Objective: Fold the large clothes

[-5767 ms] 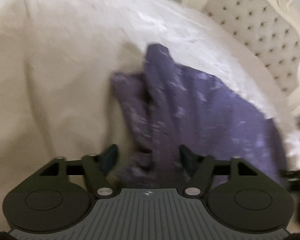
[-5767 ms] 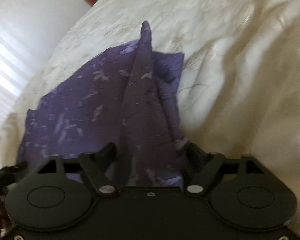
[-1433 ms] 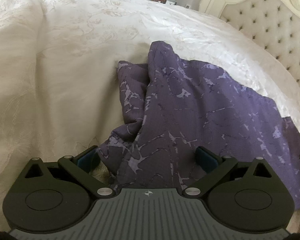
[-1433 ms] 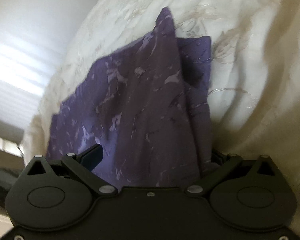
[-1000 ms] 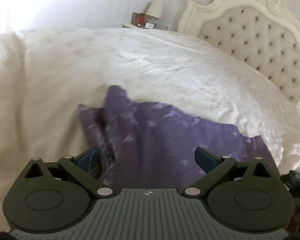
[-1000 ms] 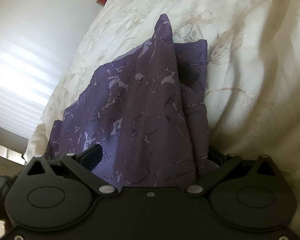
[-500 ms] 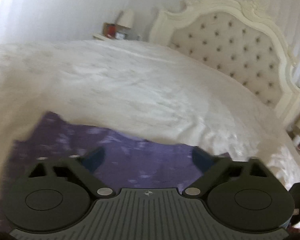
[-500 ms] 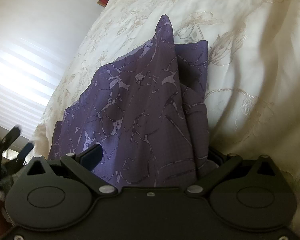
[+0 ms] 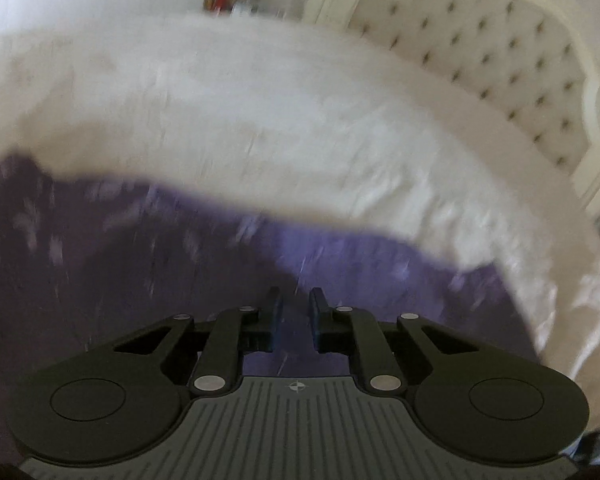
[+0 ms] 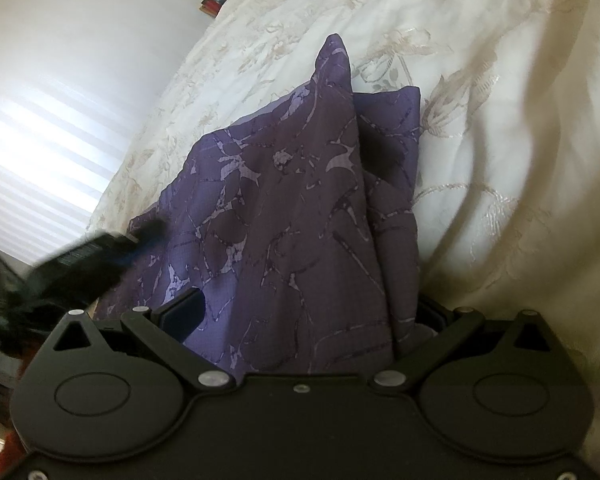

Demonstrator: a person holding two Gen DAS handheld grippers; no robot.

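Purple marbled garment (image 10: 284,216) (thin, creased) peaks on embroidered bedspread (image 10: 500,80).

The left gripper (image 9: 294,306) is matte black with a ribbed grey plate bearing a small crosshair mark, silver pivot screws and dark blue-faced fingers (image 9: 275,312). The right gripper (image 10: 306,312) is black throughout, with round recessed discs.
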